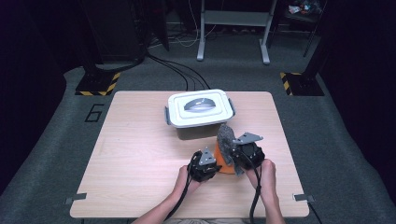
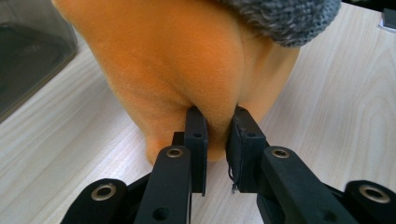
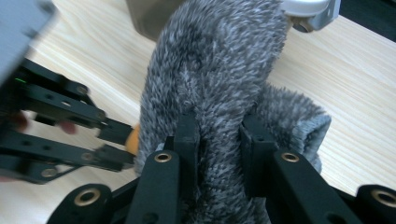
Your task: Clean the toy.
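I see a soft orange plush piece (image 2: 177, 70) and a fuzzy grey knitted fabric piece (image 3: 215, 70) held together just in front of the white-lidded plastic storage box (image 1: 200, 108), toward its right corner, on the pale wooden table (image 1: 135, 158). The grey piece stands upright, its long axis rising from the table and leaning slightly toward the box; the orange piece sits low under it, resting on the tabletop. My left gripper (image 2: 217, 140) is clenched on a fold at the orange piece's lower edge. My right gripper (image 3: 219, 135) grasps the grey piece around its middle. The two grippers sit close together, both in front of the box, which has grey side latches. The orange surface looks smooth and velvety; the grey one is shaggy and mottled.
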The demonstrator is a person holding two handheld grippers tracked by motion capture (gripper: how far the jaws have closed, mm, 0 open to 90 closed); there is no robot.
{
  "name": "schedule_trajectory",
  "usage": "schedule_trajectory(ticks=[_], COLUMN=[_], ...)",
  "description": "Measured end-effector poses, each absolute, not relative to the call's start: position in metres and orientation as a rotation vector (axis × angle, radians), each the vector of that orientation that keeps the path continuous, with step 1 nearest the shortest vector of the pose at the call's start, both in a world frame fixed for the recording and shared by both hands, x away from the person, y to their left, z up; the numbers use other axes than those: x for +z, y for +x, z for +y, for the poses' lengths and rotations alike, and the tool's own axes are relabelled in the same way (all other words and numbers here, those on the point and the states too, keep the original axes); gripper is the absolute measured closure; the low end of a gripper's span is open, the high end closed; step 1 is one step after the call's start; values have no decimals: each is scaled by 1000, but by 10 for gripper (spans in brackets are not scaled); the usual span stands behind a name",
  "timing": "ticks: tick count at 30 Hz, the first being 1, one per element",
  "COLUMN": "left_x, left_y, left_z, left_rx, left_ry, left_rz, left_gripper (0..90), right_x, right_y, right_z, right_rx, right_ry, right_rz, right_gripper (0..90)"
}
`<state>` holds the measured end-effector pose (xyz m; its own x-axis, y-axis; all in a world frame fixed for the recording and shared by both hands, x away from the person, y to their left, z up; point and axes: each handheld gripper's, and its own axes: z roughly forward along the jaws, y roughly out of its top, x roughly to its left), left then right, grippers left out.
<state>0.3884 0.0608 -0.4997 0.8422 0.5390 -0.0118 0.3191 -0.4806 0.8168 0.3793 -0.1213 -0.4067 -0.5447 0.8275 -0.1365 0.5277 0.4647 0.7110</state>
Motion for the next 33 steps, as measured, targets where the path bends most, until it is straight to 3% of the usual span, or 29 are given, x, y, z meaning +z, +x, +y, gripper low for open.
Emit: schedule_trajectory(ticks=[33], left_x=[-500], left_y=[389], left_z=[61], left_rx=[283], left_ry=[2108], left_rz=[618], left_gripper=[787], right_x=[-433], right_y=[388], right_z=[-177], right_rx=[777], right_ry=[1359], right_rz=[2124], right_gripper=[723])
